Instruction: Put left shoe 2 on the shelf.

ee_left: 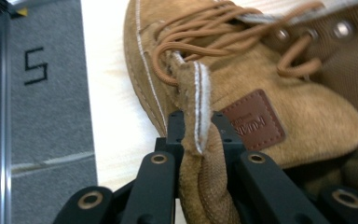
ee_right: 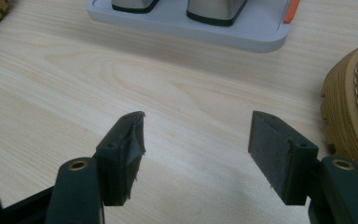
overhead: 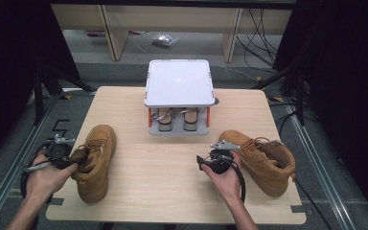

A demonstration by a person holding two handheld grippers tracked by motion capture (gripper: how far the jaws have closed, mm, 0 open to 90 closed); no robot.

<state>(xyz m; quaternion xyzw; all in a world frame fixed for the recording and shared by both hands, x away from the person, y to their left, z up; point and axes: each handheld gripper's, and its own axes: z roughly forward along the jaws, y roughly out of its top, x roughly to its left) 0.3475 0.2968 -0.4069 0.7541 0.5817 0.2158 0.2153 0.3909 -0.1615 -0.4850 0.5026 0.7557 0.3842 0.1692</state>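
A: Item one, left boot (overhead: 96, 160). Where do you have it?

B: Tan suede lace-up, lying at about 8 o'clock on the wooden table (overhead: 172, 191), toe towards 12. Your left gripper (ee_left: 198, 128) has its jaws pinched on the stitched suede tab (ee_left: 199, 107) at the boot's collar; the tab stands up between the pads. In the high view your left hand (overhead: 45, 175) sits at the boot's heel end.

A: Any label?

B: A brown leather patch (ee_left: 254, 120) on the side, just at 3 o'clock of the tab. It carries embossed lettering, seen upside down and too blurred for you to read. On the grey floor beside the table a black "5" (ee_left: 35, 66) is marked.

A: Item two, right boot (overhead: 261, 160)?

B: Same make by appearance, at 4 o'clock on the table, toe towards 10. Your right gripper (ee_right: 196, 140) hovers over bare wood with jaws wide and nothing between them; the boot's sole edge lies off at its 3 o'clock, apart from the pads.

A: Item three?

B: Grey rack with white lid (overhead: 178, 81) at 12 o'clock, orange posts, two metal pieces under it
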